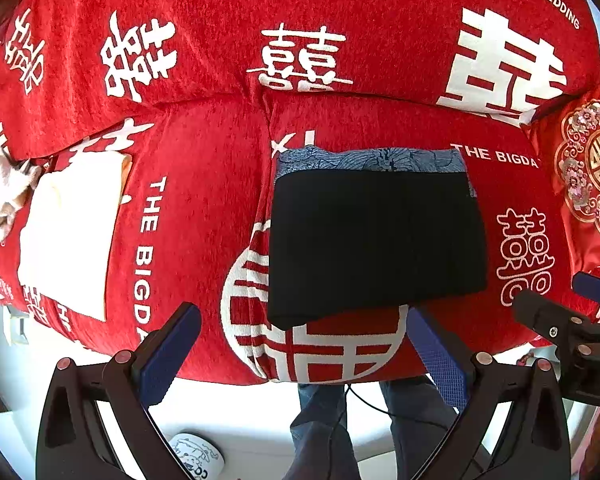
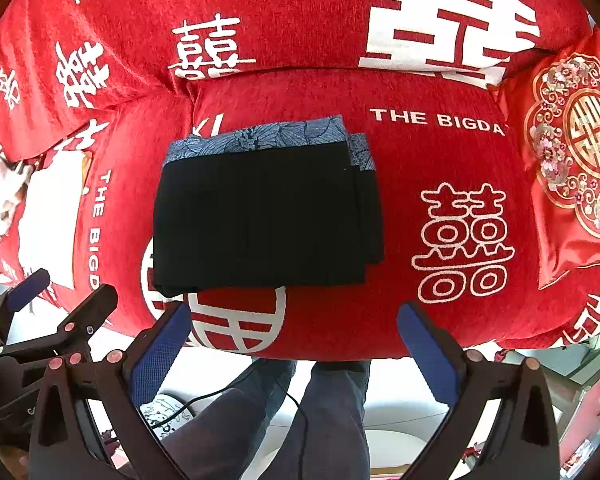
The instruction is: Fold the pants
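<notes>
The black pants (image 1: 374, 240) lie folded into a flat rectangle on the red sofa seat (image 1: 204, 216), on top of a folded blue patterned garment (image 1: 372, 160) whose far edge shows. They also show in the right wrist view (image 2: 260, 216), over the blue garment (image 2: 268, 138). My left gripper (image 1: 304, 328) is open and empty, held just in front of the pants' near edge. My right gripper (image 2: 294, 328) is open and empty, in front of the seat edge below the pants.
A folded white cloth (image 1: 68, 236) lies on the seat to the left. A red embroidered cushion (image 2: 572, 148) stands at the right. The sofa back (image 1: 300, 20) rises behind. The person's legs (image 2: 300, 416) and a slipper (image 1: 198, 456) are below on the pale floor.
</notes>
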Available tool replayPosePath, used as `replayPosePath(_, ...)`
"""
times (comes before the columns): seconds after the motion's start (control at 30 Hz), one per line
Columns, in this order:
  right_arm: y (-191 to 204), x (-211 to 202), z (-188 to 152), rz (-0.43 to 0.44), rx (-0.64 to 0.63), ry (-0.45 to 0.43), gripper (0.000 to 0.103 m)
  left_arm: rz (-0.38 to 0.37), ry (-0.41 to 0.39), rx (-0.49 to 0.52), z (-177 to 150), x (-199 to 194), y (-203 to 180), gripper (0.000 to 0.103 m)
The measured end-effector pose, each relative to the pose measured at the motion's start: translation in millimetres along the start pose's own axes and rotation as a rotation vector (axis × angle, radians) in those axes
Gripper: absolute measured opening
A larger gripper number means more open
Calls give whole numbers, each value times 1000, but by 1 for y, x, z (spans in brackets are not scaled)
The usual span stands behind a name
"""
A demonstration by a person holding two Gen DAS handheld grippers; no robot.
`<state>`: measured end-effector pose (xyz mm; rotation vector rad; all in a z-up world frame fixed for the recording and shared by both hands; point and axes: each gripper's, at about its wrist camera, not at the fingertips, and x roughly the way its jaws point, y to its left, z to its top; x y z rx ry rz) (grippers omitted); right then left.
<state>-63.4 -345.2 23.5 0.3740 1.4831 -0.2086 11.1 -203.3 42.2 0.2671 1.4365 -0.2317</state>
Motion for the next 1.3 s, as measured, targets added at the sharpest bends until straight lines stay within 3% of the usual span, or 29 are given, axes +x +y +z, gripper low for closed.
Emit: replayPosePath(1.3, -4, 5, -6, -26, 2, -2, 103, -14, 1, 25, -10, 4, -1, 103)
